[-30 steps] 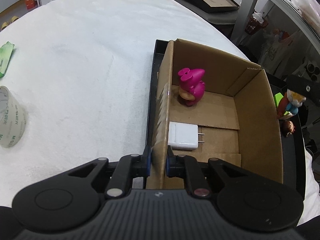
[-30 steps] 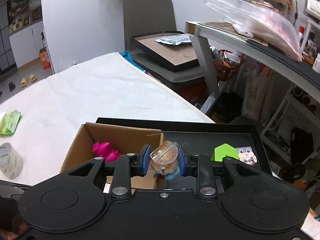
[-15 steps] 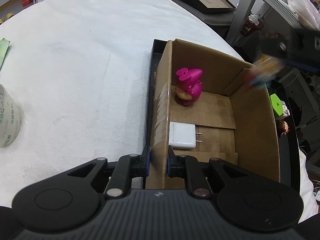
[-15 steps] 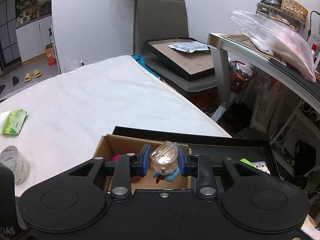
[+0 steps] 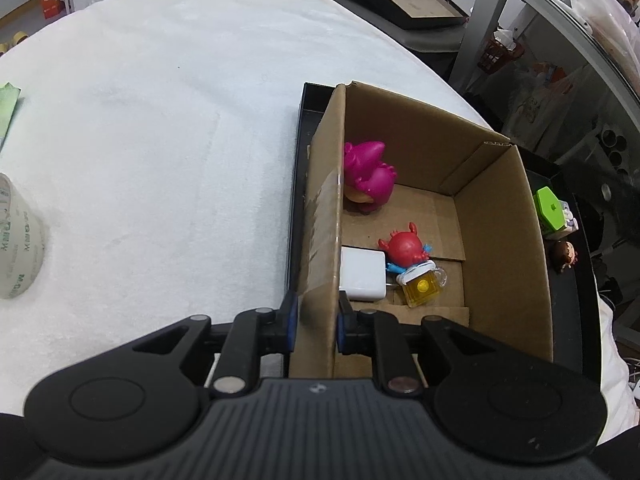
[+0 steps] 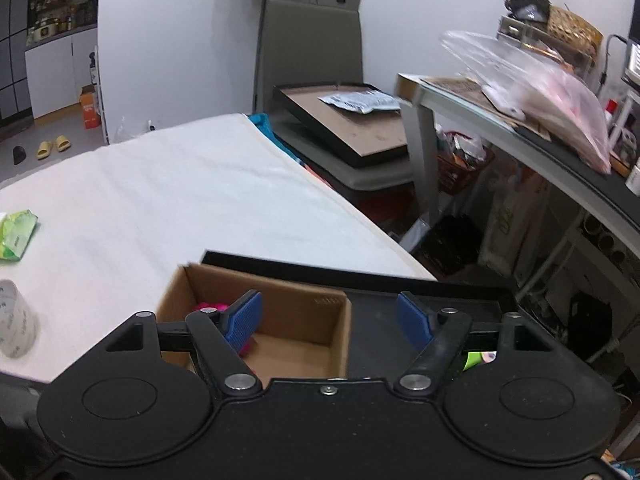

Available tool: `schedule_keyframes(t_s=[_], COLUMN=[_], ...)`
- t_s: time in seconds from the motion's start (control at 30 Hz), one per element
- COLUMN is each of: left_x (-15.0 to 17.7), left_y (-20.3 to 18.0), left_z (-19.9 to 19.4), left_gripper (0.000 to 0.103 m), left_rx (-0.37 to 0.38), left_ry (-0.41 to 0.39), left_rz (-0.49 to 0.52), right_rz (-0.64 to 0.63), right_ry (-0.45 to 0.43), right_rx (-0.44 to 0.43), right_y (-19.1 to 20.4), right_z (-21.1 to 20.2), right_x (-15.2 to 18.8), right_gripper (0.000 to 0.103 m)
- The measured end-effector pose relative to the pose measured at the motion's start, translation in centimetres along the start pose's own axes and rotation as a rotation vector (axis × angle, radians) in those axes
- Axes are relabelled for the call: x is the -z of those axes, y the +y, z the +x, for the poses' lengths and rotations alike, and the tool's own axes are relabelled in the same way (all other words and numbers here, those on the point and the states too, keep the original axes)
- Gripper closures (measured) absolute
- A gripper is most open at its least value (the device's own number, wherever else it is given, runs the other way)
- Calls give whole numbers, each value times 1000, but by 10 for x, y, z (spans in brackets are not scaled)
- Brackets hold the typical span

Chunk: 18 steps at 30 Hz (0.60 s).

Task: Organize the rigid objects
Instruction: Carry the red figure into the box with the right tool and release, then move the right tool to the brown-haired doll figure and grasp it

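Note:
An open cardboard box [image 5: 500, 216] stands in a black tray [image 5: 298, 184]. My left gripper [image 5: 316, 312] is shut on the box's left wall. Inside lie a pink toy [image 5: 368, 176], a white charger [image 5: 362, 274] and a red crab figurine with a yellow beer mug [image 5: 408, 252]. In the right wrist view my right gripper [image 6: 328, 322] hangs above the box [image 6: 304, 312]. Its jaws are opening and nothing is between them. The pink toy [image 6: 210, 306] peeks out behind its left finger.
In the tray to the right of the box are a green hexagonal piece [image 5: 551, 208] and a small brown-haired figure [image 5: 565, 254]. A tape roll [image 5: 18, 240] and a green packet [image 5: 8, 112] lie on the white cloth at left. Shelves and clutter stand beyond the table's right edge.
My right gripper was shut on the crab figurine and carried it over the box. Its jaws have parted and the figurine now lies in the box beside the charger. The left grip is unchanged.

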<state>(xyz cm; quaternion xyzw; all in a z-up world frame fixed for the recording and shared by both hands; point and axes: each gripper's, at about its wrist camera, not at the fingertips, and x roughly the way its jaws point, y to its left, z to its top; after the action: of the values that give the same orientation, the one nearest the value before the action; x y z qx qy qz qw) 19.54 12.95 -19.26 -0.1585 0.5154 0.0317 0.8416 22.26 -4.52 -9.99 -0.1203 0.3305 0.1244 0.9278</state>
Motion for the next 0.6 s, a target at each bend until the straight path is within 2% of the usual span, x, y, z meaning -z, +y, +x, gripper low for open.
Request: schedule_keyframes(t_s=[0.5, 0.6], left_x=[-1, 0], left_y=[-22, -26], left_z=[2, 1], left_gripper=[84, 79], left_rx=[-114, -136], left_ry=[31, 37], left_rz=[61, 71], right_rz=[72, 100], right_ry=[50, 56], right_rx=[53, 53], right_y=[-67, -79], right_z=[-4, -1], right_x=[46, 54], right_gripper=[27, 26])
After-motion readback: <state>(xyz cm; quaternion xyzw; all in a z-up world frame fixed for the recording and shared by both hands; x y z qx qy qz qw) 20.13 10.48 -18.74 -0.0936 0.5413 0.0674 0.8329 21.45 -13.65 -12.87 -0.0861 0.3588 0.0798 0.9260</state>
